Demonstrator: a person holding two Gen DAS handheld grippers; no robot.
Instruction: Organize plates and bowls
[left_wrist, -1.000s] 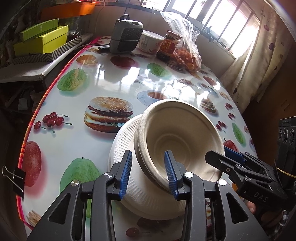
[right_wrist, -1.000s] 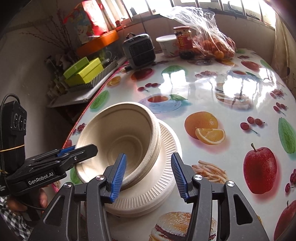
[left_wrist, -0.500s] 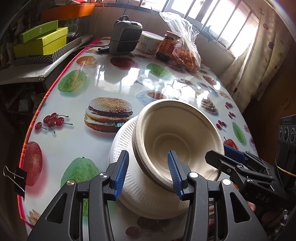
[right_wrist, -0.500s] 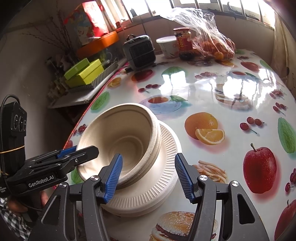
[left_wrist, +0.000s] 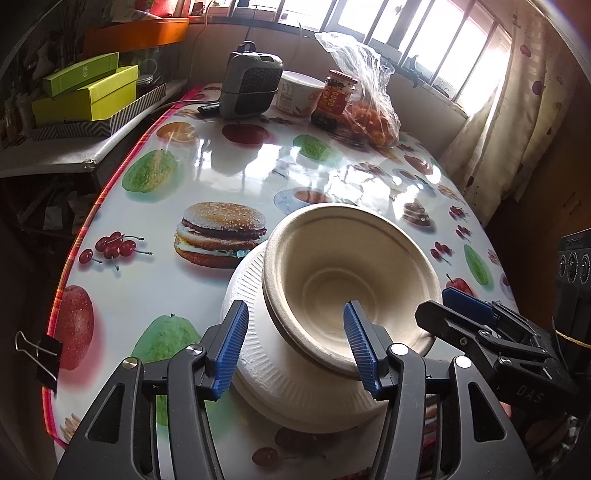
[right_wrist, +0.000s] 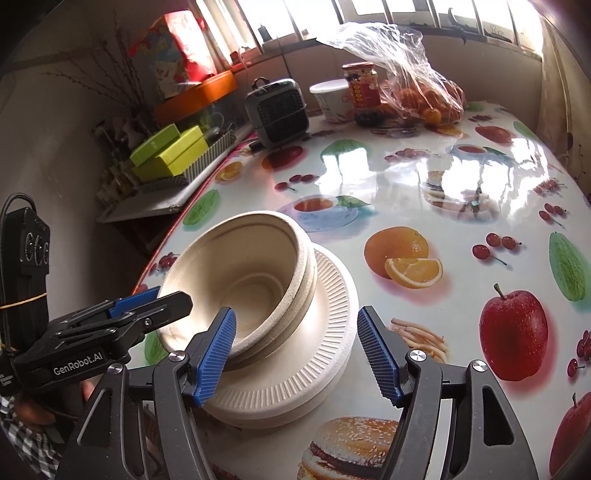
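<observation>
- The bowls (left_wrist: 347, 291), a nested beige stack, sit tilted on a stack of white ribbed plates (left_wrist: 295, 391) near the table's front edge.
- Left gripper (left_wrist: 295, 347): tongs spread, one finger outside the plates, the other over the bowls' inner wall; the rim lies between them and neither pad presses it.
- Right gripper (right_wrist: 295, 354): tongs spread wide, straddling the plates' near rim; its left pad is just beside the bowls' rim, contact not clear.
- The left view alone shows a binder clip (left_wrist: 44, 350) on the table edge, a printed burger (left_wrist: 221, 234) beside the plates, and curtains (left_wrist: 509, 122) at the window.
- The right view alone shows the layered rims of the bowls (right_wrist: 251, 280), the plates (right_wrist: 310, 362) as a thick stack, and printed orange (right_wrist: 402, 254) and apple (right_wrist: 513, 332) pictures on the far side.
- Each view catches the other gripper from the side: the right one (left_wrist: 472, 317) at lower right, the left one (right_wrist: 147, 302) at lower left by the bowls.
- The table (left_wrist: 221, 177) wears a glossy fruit-print cloth with window glare.
- At its far end stand a small grey heater (left_wrist: 251, 85), a white tub (left_wrist: 299, 92), a red-labelled jar (left_wrist: 334, 99) and a clear bag (left_wrist: 369, 99) of oranges.
- A side shelf holds lime-green boxes (left_wrist: 85, 92); an orange tray (left_wrist: 140, 33) sits above them.
</observation>
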